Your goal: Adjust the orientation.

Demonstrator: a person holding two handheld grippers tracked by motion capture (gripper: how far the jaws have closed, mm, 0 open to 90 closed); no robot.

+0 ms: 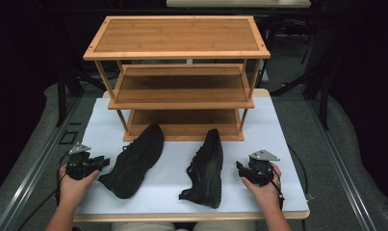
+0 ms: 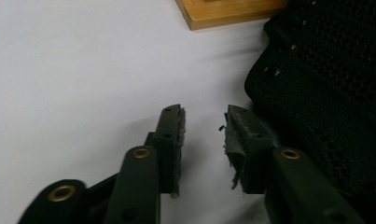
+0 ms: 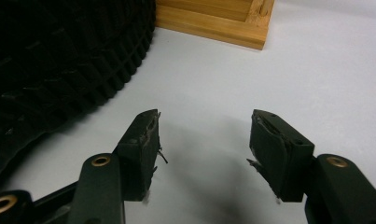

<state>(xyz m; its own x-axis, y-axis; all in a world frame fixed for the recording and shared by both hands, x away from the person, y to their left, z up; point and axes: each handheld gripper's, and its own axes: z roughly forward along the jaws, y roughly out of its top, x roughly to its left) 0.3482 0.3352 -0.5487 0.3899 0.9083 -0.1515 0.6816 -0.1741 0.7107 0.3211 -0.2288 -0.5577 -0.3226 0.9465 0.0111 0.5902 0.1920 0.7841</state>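
Note:
Two black sneakers lie on the white table top (image 1: 182,149) in front of a wooden three-shelf rack (image 1: 179,72). The left shoe (image 1: 134,161) rests upright at an angle, and its mesh upper (image 2: 325,88) sits just right of my left gripper (image 2: 202,114). The right shoe (image 1: 207,168) lies on its side, with its ribbed sole (image 3: 59,60) to the left of my right gripper (image 3: 204,116). In the high view, the left gripper (image 1: 103,161) stands open beside the left shoe's heel. The right gripper (image 1: 239,168) stands open beside the right shoe. Nothing is between either pair of jaws.
The rack's lowest board (image 3: 213,21) and its corner (image 2: 223,11) lie close behind the shoes. Bare white surface (image 2: 83,70) stretches left of the left gripper and right of the right gripper (image 3: 325,60). The table's front edge (image 1: 191,216) is near the person's hands.

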